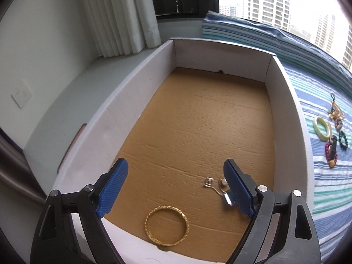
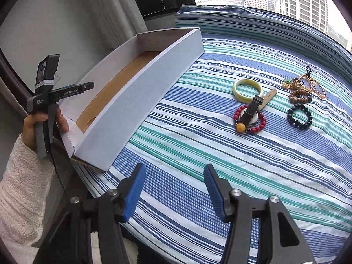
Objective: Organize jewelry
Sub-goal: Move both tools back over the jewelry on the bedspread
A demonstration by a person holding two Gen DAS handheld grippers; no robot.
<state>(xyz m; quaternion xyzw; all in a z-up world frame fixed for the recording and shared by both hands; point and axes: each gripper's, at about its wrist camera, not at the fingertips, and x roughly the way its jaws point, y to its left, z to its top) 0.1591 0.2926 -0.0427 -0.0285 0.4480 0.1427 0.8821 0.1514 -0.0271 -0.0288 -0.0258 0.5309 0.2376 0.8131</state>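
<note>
A white cardboard box (image 1: 140, 70) with a brown floor lies on the striped bed; it also shows in the right wrist view (image 2: 154, 70). Inside lie a gold twisted bangle (image 1: 166, 226) and small silver pieces with a pearl (image 1: 216, 183). My left gripper (image 1: 176, 171) is open and empty over the box's near end. My right gripper (image 2: 175, 176) is open and empty above the bedspread. On the bed lie a pale green bangle (image 2: 247, 89), a watch (image 2: 253, 107) on a red bead bracelet (image 2: 249, 120), a dark bead bracelet (image 2: 299, 115), a brown bead bracelet (image 2: 300, 96) and gold chains (image 2: 308, 83).
The striped bedspread (image 2: 220, 165) covers the bed. A white curtain (image 1: 123, 15) and a wall socket (image 1: 21, 94) are left of the box. A window with tall buildings (image 1: 275, 0) is behind. The left hand-held gripper (image 2: 47, 96) shows beside the box.
</note>
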